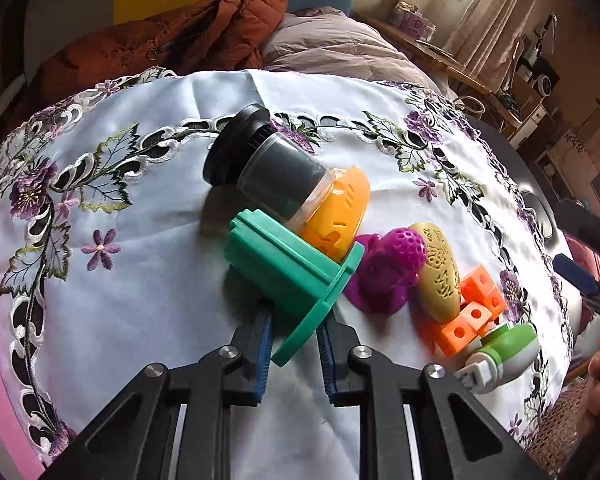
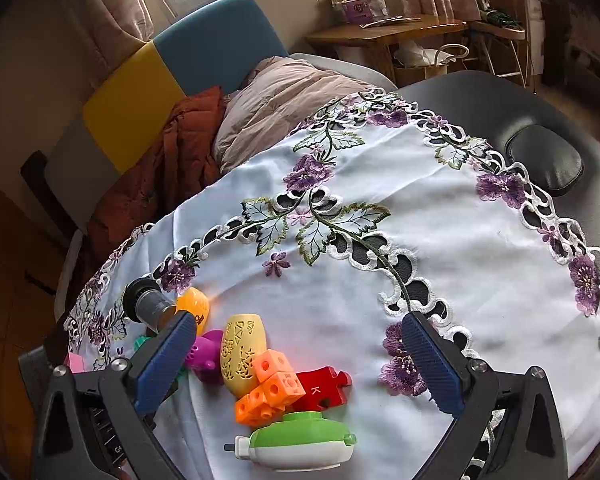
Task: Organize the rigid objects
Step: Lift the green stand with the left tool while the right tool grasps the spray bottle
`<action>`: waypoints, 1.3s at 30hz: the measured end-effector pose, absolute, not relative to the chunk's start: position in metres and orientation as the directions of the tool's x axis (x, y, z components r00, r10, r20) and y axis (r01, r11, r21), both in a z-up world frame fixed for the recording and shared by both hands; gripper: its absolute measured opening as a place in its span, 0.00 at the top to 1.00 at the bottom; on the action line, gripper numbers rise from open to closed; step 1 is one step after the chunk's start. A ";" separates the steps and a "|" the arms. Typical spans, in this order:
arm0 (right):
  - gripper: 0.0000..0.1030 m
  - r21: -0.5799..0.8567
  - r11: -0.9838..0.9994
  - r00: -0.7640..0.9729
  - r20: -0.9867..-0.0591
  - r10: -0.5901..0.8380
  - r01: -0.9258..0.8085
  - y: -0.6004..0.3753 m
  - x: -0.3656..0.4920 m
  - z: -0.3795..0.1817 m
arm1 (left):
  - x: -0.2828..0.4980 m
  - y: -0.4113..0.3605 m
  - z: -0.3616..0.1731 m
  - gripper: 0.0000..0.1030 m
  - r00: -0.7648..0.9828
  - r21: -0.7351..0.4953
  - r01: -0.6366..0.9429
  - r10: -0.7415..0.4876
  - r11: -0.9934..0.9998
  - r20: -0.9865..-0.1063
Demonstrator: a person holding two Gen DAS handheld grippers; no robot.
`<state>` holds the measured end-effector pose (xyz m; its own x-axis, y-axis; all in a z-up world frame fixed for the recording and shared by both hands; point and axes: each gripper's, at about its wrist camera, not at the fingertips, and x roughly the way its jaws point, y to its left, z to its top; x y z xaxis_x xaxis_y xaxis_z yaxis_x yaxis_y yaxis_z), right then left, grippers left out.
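Left wrist: my left gripper (image 1: 293, 330) clamps the green holder's (image 1: 278, 258) flange mid-cloth (image 1: 140, 312); my right gripper (image 2: 300, 354) gapes, empty.

Embroidered tablecloth (image 2: 440, 240); rust quilt (image 1: 180, 36); blue-yellow headboard (image 2: 172, 56); wooden desk (image 2: 388, 32).

I see a green flanged holder (image 1: 284, 276) tipped on its side, a black-capped jar (image 1: 268, 164) leaning on an orange egg (image 1: 340, 208), purple toy (image 1: 384, 268) beside.
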<state>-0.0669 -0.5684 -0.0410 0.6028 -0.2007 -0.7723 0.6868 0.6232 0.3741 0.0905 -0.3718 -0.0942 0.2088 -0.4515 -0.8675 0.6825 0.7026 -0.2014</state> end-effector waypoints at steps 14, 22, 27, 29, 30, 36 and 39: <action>0.00 0.347 0.636 0.567 -0.805 -0.175 0.689 -0.567 -0.060 -0.051 | 0.034 -0.286 -0.092 0.82 0.187 -0.212 0.733 -0.491 0.647 -0.851; 0.00 0.337 0.631 0.520 -0.845 -0.125 0.699 -0.566 -0.057 -0.066 | 0.021 -0.270 -0.092 0.82 0.219 -0.197 0.718 -0.486 0.668 -0.846; 0.00 0.342 0.637 0.492 -0.868 -0.067 0.690 -0.563 -0.054 -0.076 | 0.019 -0.271 -0.093 0.82 0.234 -0.187 0.713 -0.480 0.676 -0.845; 0.00 0.327 0.651 0.470 -0.881 -0.051 0.685 -0.559 -0.050 -0.080 | 0.018 -0.271 -0.094 0.82 0.242 -0.179 0.714 -0.478 0.677 -0.844; 0.00 0.318 0.663 0.461 -0.886 -0.047 0.678 -0.556 -0.048 -0.082 | 0.018 -0.272 -0.094 0.82 0.245 -0.177 0.714 -0.478 0.677 -0.843; 0.00 0.328 0.675 0.426 -0.905 0.022 0.661 -0.539 -0.048 -0.087 | 0.018 -0.271 -0.094 0.82 0.248 -0.182 0.709 -0.483 0.681 -0.840; 0.00 0.395 0.667 0.458 -0.884 0.090 0.632 -0.529 -0.052 -0.084 | 0.017 -0.268 -0.094 0.82 0.246 -0.190 0.707 -0.488 0.681 -0.837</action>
